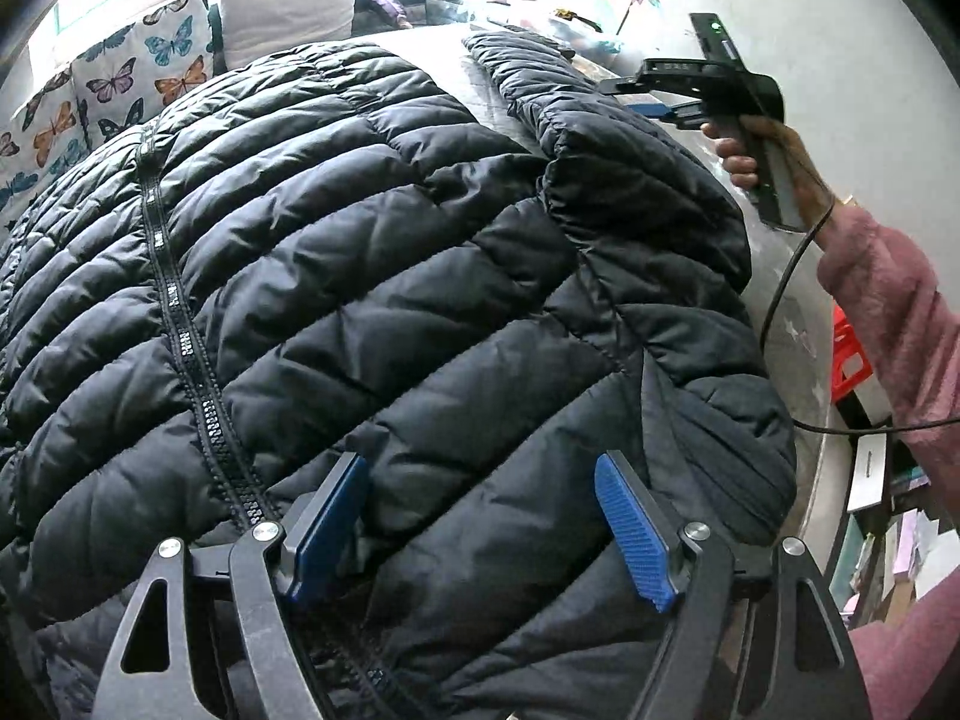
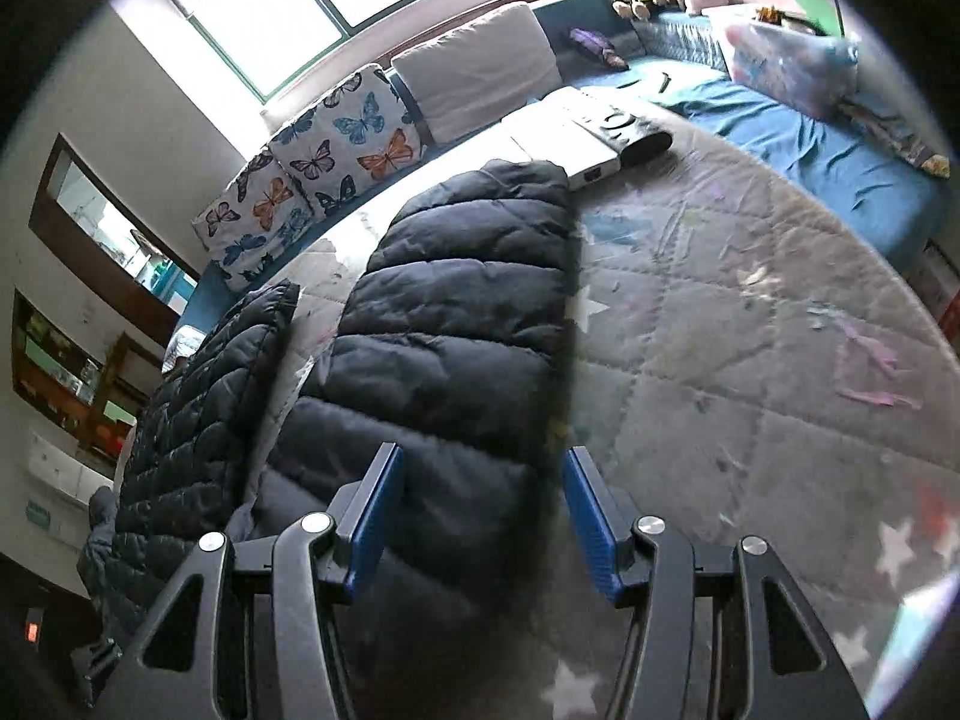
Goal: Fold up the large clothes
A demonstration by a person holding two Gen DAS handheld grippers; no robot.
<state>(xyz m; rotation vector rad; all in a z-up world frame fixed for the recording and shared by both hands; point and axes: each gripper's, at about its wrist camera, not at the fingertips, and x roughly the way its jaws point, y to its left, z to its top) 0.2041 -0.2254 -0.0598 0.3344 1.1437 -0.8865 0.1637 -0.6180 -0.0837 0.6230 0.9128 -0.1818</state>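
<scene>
While black puffer jacket (image 1: 372, 276) lies spread on quilted mat (image 2: 750, 360), L gripper (image 1: 480, 516) hovers wide open, empty; R gripper (image 2: 477, 516) half-open over sleeve (image 2: 456, 324), gripping nothing.

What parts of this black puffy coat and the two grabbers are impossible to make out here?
- Jacket, left wrist view: collar and hem run past the picture's edges.
- Right gripper, left wrist view: fingertips hidden behind the sleeve.
- Sleeve, right wrist view: near end blurred, so contact with the pads is unclear.
- Left gripper: whether it touches the fabric cannot be told.
</scene>
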